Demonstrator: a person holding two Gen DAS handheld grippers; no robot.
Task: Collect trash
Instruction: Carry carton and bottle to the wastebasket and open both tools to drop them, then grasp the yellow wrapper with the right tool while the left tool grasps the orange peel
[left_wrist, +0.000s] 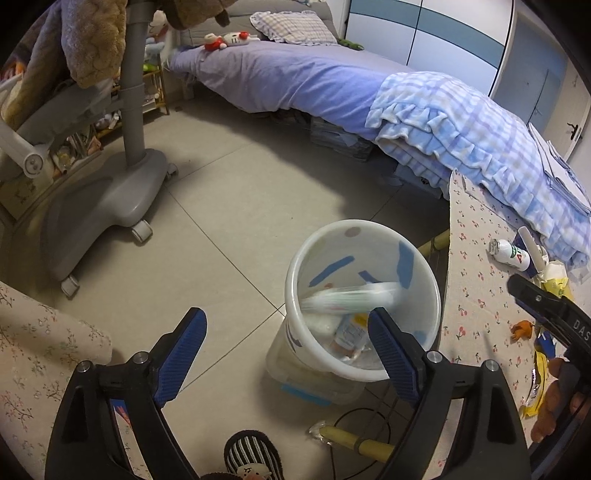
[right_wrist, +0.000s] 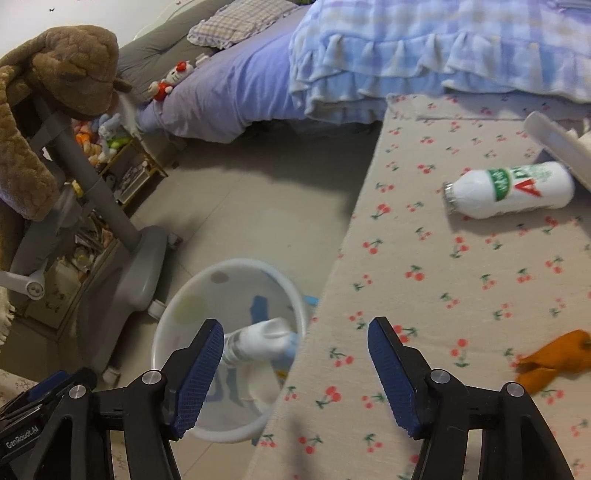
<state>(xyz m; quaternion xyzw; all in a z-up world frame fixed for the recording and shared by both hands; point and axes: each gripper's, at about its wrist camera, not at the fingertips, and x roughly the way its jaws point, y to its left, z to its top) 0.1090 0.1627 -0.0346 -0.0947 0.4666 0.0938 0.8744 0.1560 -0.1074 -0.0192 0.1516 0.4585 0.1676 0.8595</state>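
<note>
You are in a bedroom with a grey tiled floor (left_wrist: 236, 206), a bed (left_wrist: 295, 77) under a lilac sheet and a blue checked ruffled blanket (left_wrist: 472, 136). Your left gripper (left_wrist: 288, 347) hangs over the white waste bin (left_wrist: 295, 266) with jaws spread wide and empty — a blurred white wrapper (left_wrist: 351, 297) is inside the bin. Your right gripper (right_wrist: 295, 365) straddles the edge of the cherry-print worktop (right_wrist: 443, 280), jaws apart, nothing between them. On the worktop lie a white bottle (right_wrist: 513, 190) on its side and an orange scrap (right_wrist: 554, 358) — well apart.
</note>
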